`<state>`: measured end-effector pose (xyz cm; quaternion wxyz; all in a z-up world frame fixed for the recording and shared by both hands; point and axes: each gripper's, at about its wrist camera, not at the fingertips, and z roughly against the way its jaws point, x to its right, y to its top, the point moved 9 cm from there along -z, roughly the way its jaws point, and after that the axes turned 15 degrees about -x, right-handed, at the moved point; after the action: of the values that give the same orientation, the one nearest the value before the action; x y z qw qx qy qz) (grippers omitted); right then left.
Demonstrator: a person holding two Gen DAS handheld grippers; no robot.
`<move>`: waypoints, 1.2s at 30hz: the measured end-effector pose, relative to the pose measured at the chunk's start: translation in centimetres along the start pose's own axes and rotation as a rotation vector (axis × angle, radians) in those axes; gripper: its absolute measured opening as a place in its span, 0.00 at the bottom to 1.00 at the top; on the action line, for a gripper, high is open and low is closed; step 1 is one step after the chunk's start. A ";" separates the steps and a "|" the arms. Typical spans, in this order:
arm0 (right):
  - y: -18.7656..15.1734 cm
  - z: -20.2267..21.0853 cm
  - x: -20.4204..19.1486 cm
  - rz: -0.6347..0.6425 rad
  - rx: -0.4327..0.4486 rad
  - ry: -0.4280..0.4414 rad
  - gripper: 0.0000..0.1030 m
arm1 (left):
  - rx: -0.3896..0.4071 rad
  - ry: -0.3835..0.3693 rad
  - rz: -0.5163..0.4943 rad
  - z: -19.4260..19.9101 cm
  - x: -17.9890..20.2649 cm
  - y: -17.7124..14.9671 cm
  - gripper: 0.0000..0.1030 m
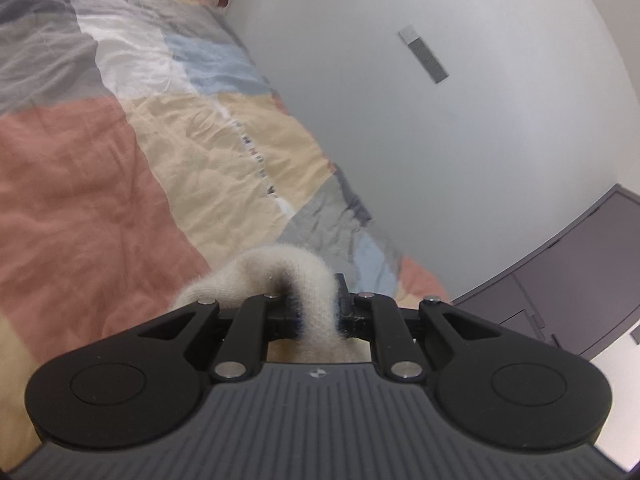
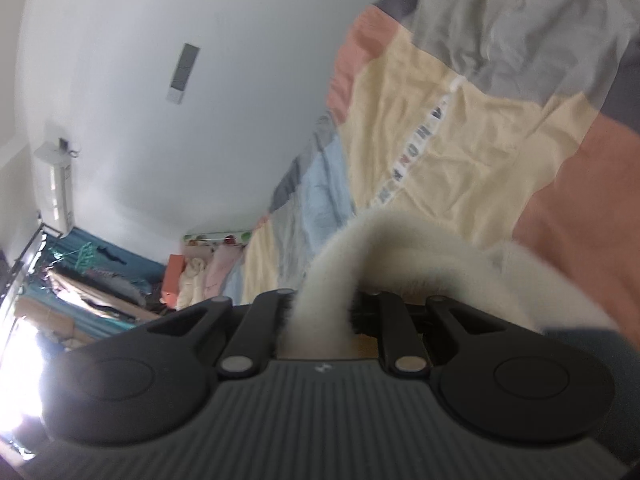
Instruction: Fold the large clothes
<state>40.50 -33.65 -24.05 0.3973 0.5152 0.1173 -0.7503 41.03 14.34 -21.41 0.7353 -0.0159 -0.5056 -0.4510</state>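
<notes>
1. So, up close in the left wrist view, the left claw is clamped tight on a fuzzy cream sweater. The knit bunches up in a hump right at the pinch, and a bit more of it hangs down behind the linkage.
2. Same deal on the other side: the right claw is pinched onto the same fluffy sweater. Here the fabric arcs up out of the grip and sweeps off to the right in a thick band, pretty blurry.
3. Just past both claws is the bed, covered with a wrinkly patchwork quilt in salmon, pale yellow, grey, light blue and white blocks. A white strip with small coloured letters runs across one yellow patch; I can't read it.
4. Next to the bed there's a plain white wall with a grey switch panel on it.
5. Farthest out, the left view catches a dark grey cabinet, and the right view shows an air conditioner up on the wall plus a messy pile of clothes near a bright window.
</notes>
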 end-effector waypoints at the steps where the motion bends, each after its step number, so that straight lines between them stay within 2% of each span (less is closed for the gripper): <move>1: 0.2 -0.7 0.4 -0.004 -0.003 -0.009 0.15 | -0.008 0.004 0.001 -0.8 -0.5 0.1 0.15; 5: 0.8 -2.9 1.6 0.009 -0.026 -0.039 0.15 | -0.056 0.051 0.001 -3.4 -2.7 0.0 0.16; 8: 0.8 -3.8 1.9 0.030 -0.038 -0.064 0.15 | -0.095 0.040 0.055 -4.7 -4.3 -0.1 0.16; 12: 0.8 -3.9 1.8 0.028 -0.047 -0.054 0.16 | -0.110 0.053 0.051 -4.6 -4.3 -0.2 0.17; 14: 0.4 -3.7 1.4 0.053 -0.062 -0.082 0.16 | -0.115 0.082 0.018 -4.3 -3.7 -0.4 0.18; 16: -0.3 -3.5 0.4 0.128 -0.084 -0.155 0.17 | -0.112 0.078 0.005 -3.4 -3.0 -0.5 0.29; 17: -0.6 -3.2 -0.2 0.165 -0.081 -0.176 0.19 | -0.107 0.074 -0.003 -2.8 -2.6 -0.6 0.34; 19: -1.3 -2.3 -1.3 0.217 -0.065 -0.193 0.34 | -0.074 0.081 -0.035 -1.0 -1.6 -0.9 0.55; 20: -1.6 -1.8 -1.7 0.236 -0.056 -0.197 0.53 | -0.046 0.087 -0.061 0.0 -1.0 -0.9 0.58; 21: -2.0 -1.3 -2.2 0.254 -0.050 -0.200 0.65 | -0.027 0.089 -0.085 0.9 -0.4 -1.1 0.59; 24: -3.3 -0.1 -3.3 0.338 -0.062 -0.235 0.67 | -0.020 0.085 -0.140 3.1 1.2 -2.3 0.59; 27: -4.7 0.6 -3.8 0.419 -0.073 -0.307 0.66 | -0.043 0.146 -0.221 4.1 2.4 -4.6 0.59; 31: -7.4 1.1 -3.8 0.453 -0.134 -0.309 0.66 | -0.146 0.188 -0.309 4.0 3.5 -8.6 0.59; 34: -9.7 1.1 -3.7 0.497 -0.192 -0.322 0.66 | -0.191 0.257 -0.404 3.2 4.2 -10.6 0.59; 36: -10.7 0.4 -4.0 0.562 -0.224 -0.362 0.65 | -0.214 0.301 -0.432 2.2 4.2 -11.1 0.59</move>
<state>33.20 -24.95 -22.90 0.6567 0.3392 -0.0197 -0.6733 32.20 6.07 -21.95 0.6832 0.0816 -0.3318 -0.6453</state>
